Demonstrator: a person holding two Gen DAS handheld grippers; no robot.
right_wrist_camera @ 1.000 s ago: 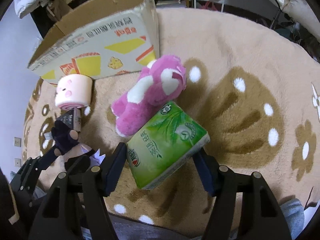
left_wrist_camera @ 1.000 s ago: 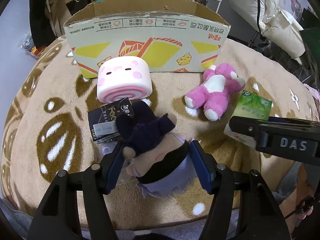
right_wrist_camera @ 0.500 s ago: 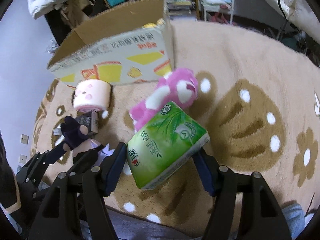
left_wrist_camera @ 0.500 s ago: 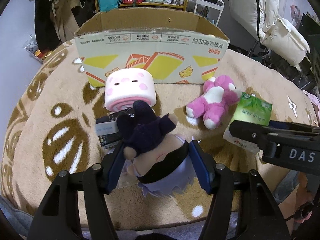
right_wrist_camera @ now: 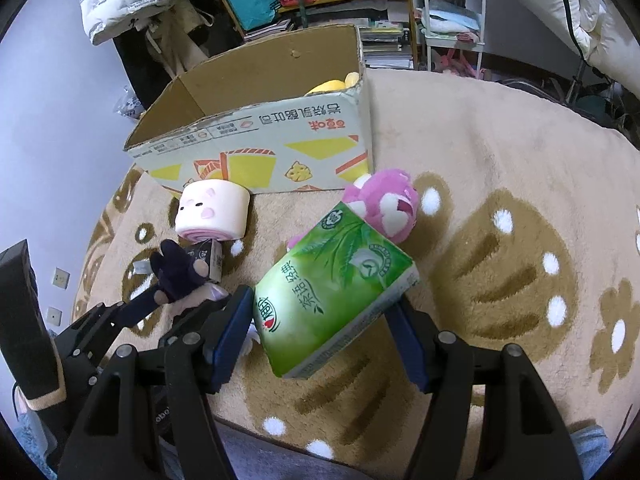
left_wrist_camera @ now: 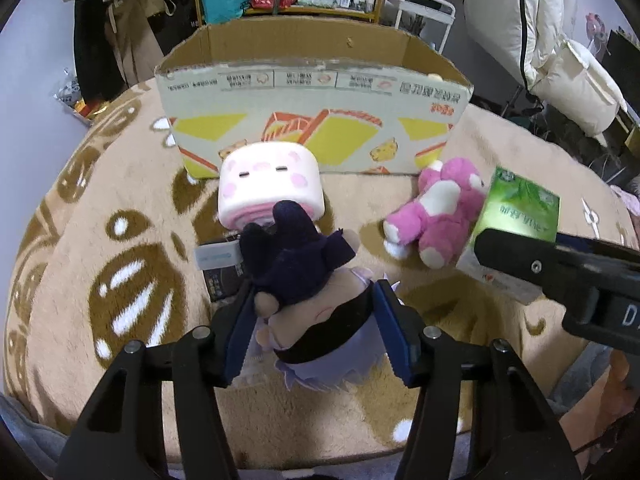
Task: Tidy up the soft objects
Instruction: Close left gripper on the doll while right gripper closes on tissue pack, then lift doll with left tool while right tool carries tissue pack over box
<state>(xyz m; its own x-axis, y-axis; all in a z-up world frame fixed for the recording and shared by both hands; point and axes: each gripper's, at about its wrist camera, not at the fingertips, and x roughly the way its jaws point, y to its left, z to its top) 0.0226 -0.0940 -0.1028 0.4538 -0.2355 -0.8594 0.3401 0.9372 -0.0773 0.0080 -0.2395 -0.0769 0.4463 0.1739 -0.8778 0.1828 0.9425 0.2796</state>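
The left gripper (left_wrist_camera: 316,320) clamps a small plush doll in dark purple clothes (left_wrist_camera: 304,280) above the tan patterned rug (left_wrist_camera: 120,184). The right gripper (right_wrist_camera: 324,320) squeezes a green soft tissue pack (right_wrist_camera: 332,280), tilted. On the rug lie a pink-and-white roll-shaped plush (left_wrist_camera: 270,182) near the open printed cardboard box (left_wrist_camera: 312,120) and, to its right, a pink plush bear (left_wrist_camera: 436,212).

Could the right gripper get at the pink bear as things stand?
Probably not: the right gripper is shut on the green tissue pack, which also sits between it and the pink bear.
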